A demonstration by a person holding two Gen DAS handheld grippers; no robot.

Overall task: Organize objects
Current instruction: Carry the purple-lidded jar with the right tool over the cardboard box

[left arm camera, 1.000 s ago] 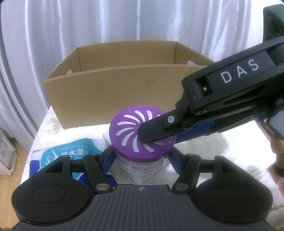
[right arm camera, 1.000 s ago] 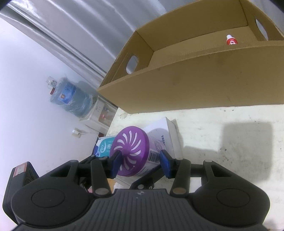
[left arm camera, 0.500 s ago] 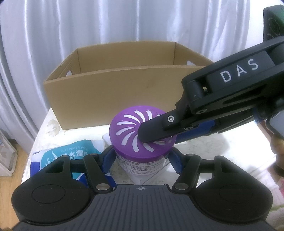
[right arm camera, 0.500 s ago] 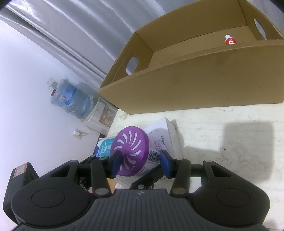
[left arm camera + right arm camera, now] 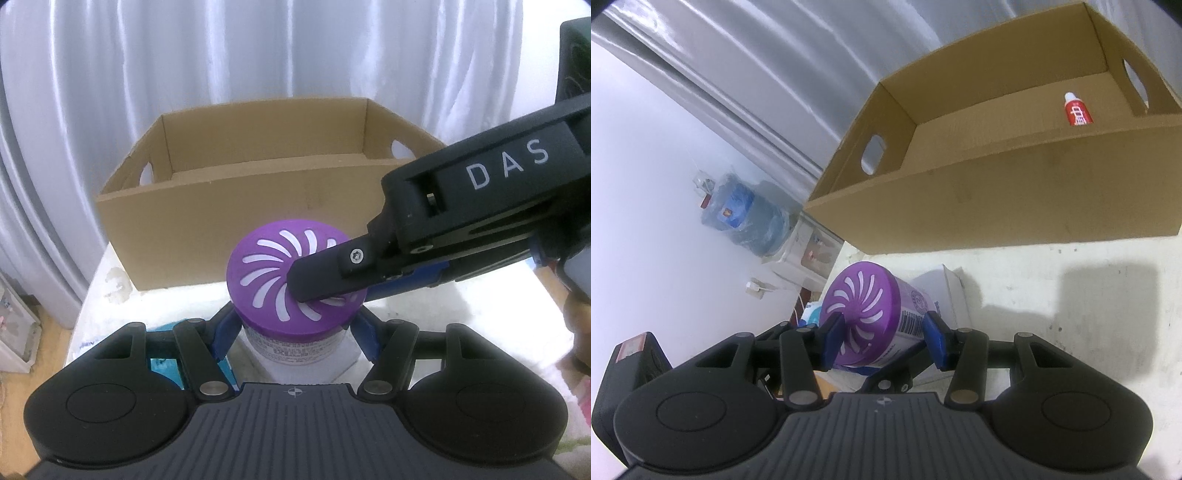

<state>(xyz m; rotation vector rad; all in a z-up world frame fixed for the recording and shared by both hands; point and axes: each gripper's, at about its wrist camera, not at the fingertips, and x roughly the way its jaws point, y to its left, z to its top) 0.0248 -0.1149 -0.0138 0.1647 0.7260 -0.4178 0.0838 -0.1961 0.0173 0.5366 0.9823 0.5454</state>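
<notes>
Jar [image 5: 291,291]: white body, purple vented lid with swirl slots; held above the counter [image 5: 1052,295], in front of the box [image 5: 236,221], on that box's near side and outside it.
Left gripper [image 5: 293,332]: my blue-padded fingers [image 5: 221,332] close on the jar's white body just under the lid, one on each side.
Right gripper [image 5: 886,336]: my fingers [image 5: 936,341] clamp the same jar, one pad on the lid face, the other on the labelled body; in the left wrist view this gripper [image 5: 325,284] crosses over the lid, marked "DAS".
Box: open-topped brown cardboard with hand-holes in its end walls, standing on the counter against the curtain [image 5: 258,55].
Tube [image 5: 1076,109]: red and white, lying inside the box near its right end wall.
White carton [image 5: 951,295]: on the counter in front of the box, just behind the jar in the right wrist view.
Wipes pack [image 5: 166,363]: blue-green, in front of the box toward its left end, mostly hidden by my left gripper.
Water bottle [image 5: 746,210]: blue, large, on a dispenser beyond the box's left end, off the counter.
</notes>
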